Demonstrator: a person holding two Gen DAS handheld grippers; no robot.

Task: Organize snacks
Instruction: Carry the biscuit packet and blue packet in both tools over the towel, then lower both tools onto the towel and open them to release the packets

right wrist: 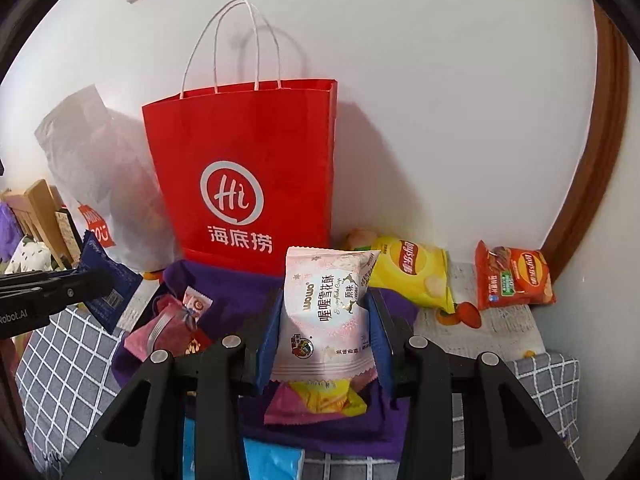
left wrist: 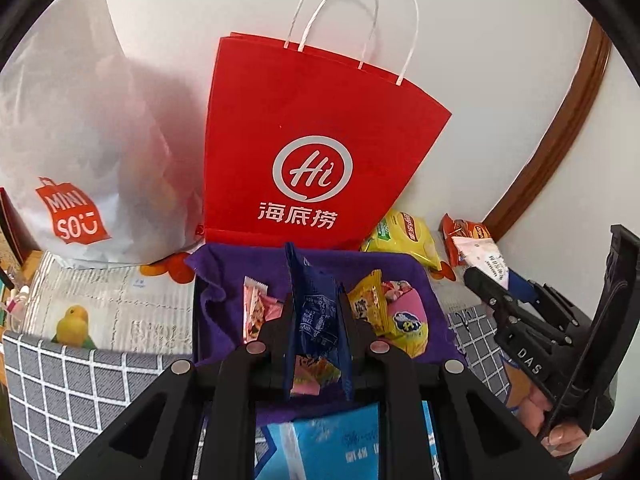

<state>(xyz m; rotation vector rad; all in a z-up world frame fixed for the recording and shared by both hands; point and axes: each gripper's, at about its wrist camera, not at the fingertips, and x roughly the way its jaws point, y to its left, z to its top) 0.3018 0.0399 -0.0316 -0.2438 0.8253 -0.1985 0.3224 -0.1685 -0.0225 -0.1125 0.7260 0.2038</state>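
Left wrist view: grid-check cloth (left wrist: 60, 392) w/ purple cloth (left wrist: 216, 304) on it, white wall (left wrist: 480, 60) behind, red bag (left wrist: 304, 128) upright against wall. Left gripper (left wrist: 314, 312) clamped on blue packet (left wrist: 310, 300), long axis upright, above purple cloth. Right gripper (right wrist: 324, 312) clamped on pink packet (right wrist: 324, 312), upright, top toward wall. Chips (right wrist: 416, 272) near back-right corner.

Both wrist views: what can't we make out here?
- Red paper bag: inside hidden by its own front, both views.
- White plastic bag: contents blurred through the film.
- Light blue packet: left view, cut off by the bottom edge and the left gripper.
- Snacks under the pink-white packet, right view.
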